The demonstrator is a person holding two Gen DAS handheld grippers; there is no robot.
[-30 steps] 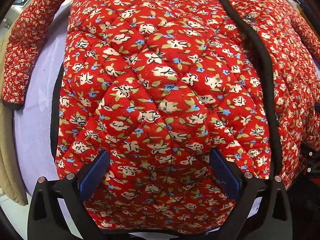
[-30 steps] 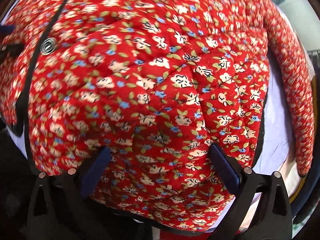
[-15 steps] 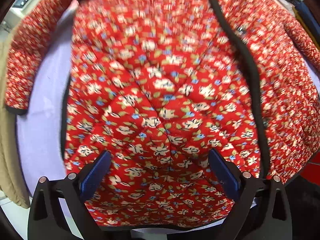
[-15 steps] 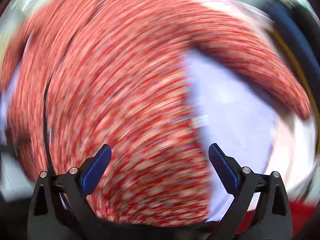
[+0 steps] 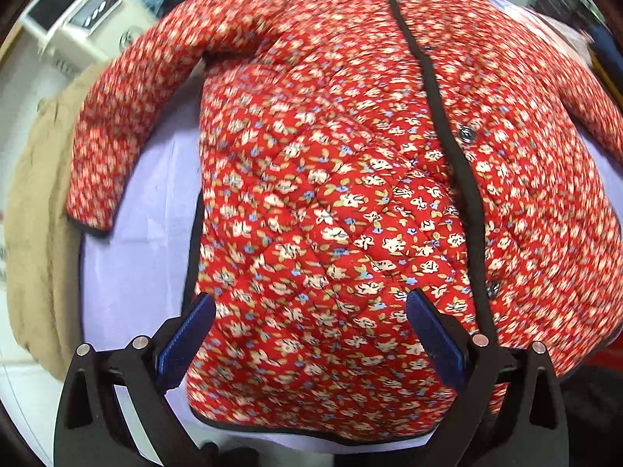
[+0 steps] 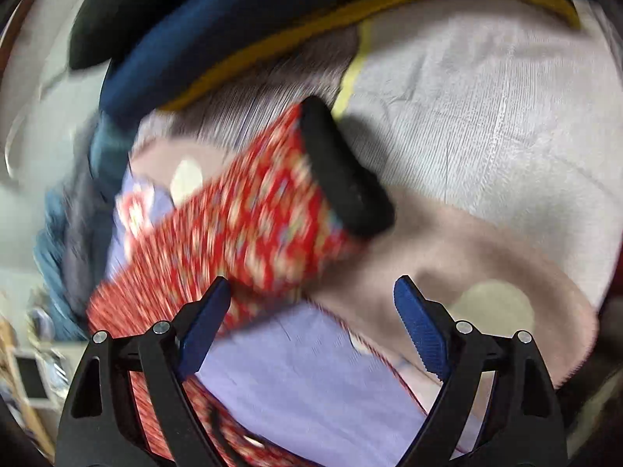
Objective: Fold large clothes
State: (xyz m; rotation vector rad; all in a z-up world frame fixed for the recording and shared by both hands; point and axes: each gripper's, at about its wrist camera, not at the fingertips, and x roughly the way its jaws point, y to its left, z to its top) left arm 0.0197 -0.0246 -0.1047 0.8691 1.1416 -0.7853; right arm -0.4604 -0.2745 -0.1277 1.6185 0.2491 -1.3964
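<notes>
Both tongs (image 5: 309, 340) (image 6: 311, 329) gape over the unlabelled floral jacket (image 5: 350, 194)

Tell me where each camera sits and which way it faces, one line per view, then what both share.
Left wrist: on the left gripper, looking down along its open blue fingers at the red floral jacket spread on the lavender cloth.
Right wrist: on the right gripper, fingers open, facing the jacket's black-trimmed sleeve cuff; blurred.
Shared: the jacket and lavender cloth.
</notes>
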